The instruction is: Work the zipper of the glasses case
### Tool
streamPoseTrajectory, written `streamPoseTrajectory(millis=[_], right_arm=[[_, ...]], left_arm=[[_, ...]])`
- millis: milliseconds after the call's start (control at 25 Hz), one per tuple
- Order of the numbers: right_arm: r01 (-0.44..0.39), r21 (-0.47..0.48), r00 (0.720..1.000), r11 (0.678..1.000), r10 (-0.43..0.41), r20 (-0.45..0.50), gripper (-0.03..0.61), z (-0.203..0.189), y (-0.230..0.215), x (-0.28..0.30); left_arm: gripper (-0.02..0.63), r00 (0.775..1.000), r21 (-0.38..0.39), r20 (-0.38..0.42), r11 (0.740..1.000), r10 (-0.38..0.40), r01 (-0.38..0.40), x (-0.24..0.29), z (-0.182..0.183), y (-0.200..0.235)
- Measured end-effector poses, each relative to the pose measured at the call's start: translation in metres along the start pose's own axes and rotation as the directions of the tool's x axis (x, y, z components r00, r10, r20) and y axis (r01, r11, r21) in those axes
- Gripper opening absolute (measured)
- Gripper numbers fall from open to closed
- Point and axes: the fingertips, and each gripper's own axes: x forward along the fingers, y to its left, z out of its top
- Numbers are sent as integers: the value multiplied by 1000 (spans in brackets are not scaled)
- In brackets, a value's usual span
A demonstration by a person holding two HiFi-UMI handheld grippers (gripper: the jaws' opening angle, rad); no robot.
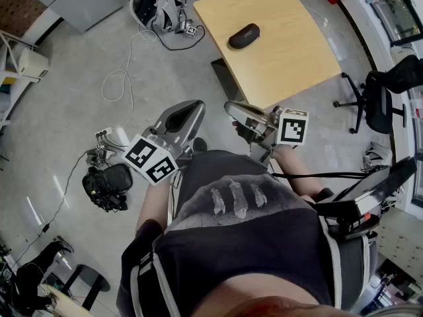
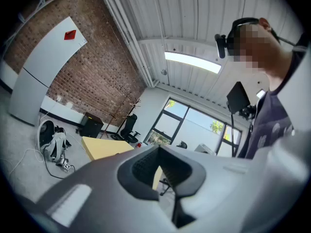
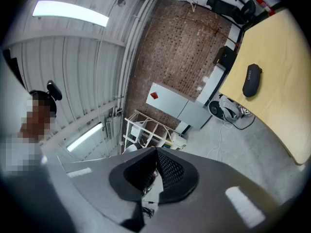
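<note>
A black glasses case [image 1: 244, 35] lies zipped shut on the light wooden table [image 1: 291, 58], far ahead of both grippers. The right gripper view shows the case [image 3: 251, 80] small on the table [image 3: 284, 67] at the upper right. My left gripper [image 1: 191, 105] and right gripper [image 1: 230, 107] are held close to the person's chest, short of the table's near corner, touching nothing. In the left gripper view the left gripper [image 2: 158, 150] points over the room with its jaws together and empty. The right gripper [image 3: 156, 153] is also shut and empty.
Grey concrete floor lies between me and the table. A black office chair [image 1: 381, 91] stands right of the table. A black bag [image 1: 108, 187] and a cable [image 1: 121, 78] lie on the floor at left, with white-and-black gear [image 1: 163, 8] beyond. A dark screen [image 1: 370, 190] is at right.
</note>
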Motion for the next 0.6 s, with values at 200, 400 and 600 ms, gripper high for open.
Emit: streamPoseTrajectory(millis=[200, 400, 600], right_arm=[[88, -94, 996, 992, -90, -16, -8, 4, -12, 15], [179, -103, 984, 979, -178, 19, -8, 13, -35, 2], [176, -117, 983, 977, -170, 64, -8, 43, -52, -13]], left_arm=[[0, 999, 0, -28, 999, -34, 34, 6, 4, 23], [0, 995, -20, -60, 997, -80, 79, 29, 1, 28], [0, 991, 6, -107, 997, -79, 80, 61, 0, 25]])
